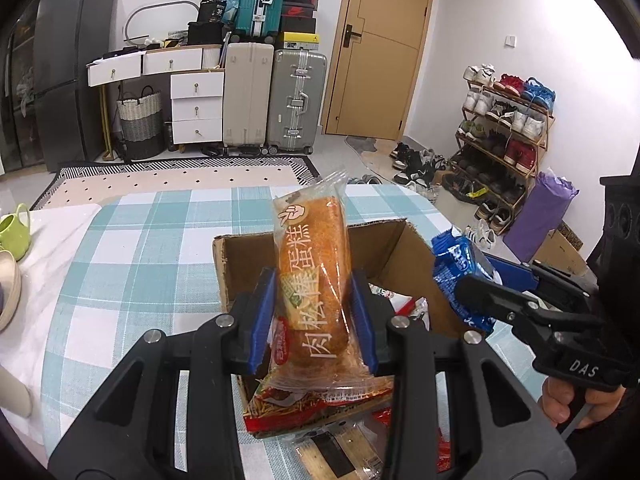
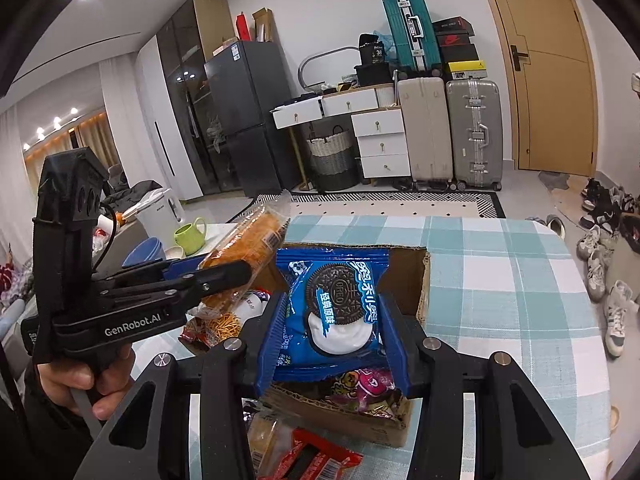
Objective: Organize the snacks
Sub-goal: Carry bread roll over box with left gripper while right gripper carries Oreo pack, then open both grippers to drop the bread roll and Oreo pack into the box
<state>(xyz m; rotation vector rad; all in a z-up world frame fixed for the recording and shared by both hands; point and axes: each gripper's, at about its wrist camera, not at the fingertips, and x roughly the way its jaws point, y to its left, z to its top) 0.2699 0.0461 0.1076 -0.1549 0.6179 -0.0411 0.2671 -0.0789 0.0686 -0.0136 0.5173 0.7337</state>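
Left gripper (image 1: 316, 320) clamps the meat-floss cake pack (image 1: 314, 280), upright above the cardboard box (image 1: 248, 256). Right gripper (image 2: 332, 336) clamps the blue Oreo pack (image 2: 334, 308), also over the box. Box holds mixed snack packets (image 2: 368, 392) (labels unreadable), near the table's front edge. Green mug (image 1: 14, 230) sits at the table's left edge.

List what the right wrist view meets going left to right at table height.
Left tongs gripping the meat floss cake → Oreo packet in the right tongs → cardboard box wall → bare checked tablecloth.
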